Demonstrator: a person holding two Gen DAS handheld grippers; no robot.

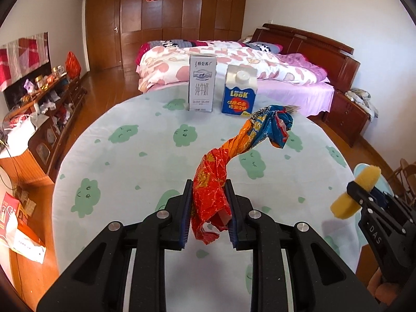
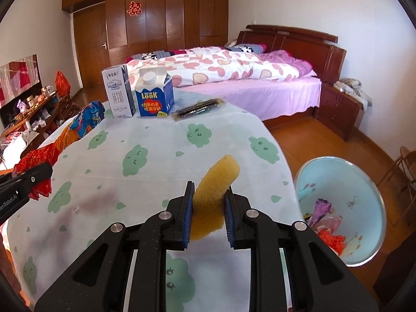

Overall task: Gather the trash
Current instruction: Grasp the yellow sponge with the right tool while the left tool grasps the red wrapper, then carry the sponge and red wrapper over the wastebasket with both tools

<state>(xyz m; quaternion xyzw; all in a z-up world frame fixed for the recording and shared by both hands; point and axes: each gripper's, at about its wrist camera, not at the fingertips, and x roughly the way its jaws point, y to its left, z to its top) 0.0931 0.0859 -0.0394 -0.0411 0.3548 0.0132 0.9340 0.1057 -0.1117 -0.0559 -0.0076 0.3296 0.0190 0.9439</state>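
Observation:
My left gripper [image 1: 208, 186] is shut on a crumpled red, orange and blue snack wrapper [image 1: 234, 150], which hangs lifted above the round table [image 1: 124, 156]; its far end reaches toward the cartons. My right gripper [image 2: 209, 188] is shut on a yellow sponge [image 2: 215, 179], held over the table near its right edge. The same sponge [image 1: 361, 192] and the right gripper show at the right of the left wrist view. A grey milk carton [image 1: 202, 83] and a blue Look carton [image 1: 240, 92] stand upright at the table's far side. A flat dark packet [image 2: 199, 109] lies beside them.
A pale blue bin [image 2: 364, 179] with wrappers inside stands on the floor right of the table. A bed [image 2: 234, 75] lies beyond, with a nightstand [image 2: 340, 104] to its right. A cluttered wooden cabinet [image 1: 46, 109] lines the left wall. Boxes [image 1: 18, 223] lie on the floor at left.

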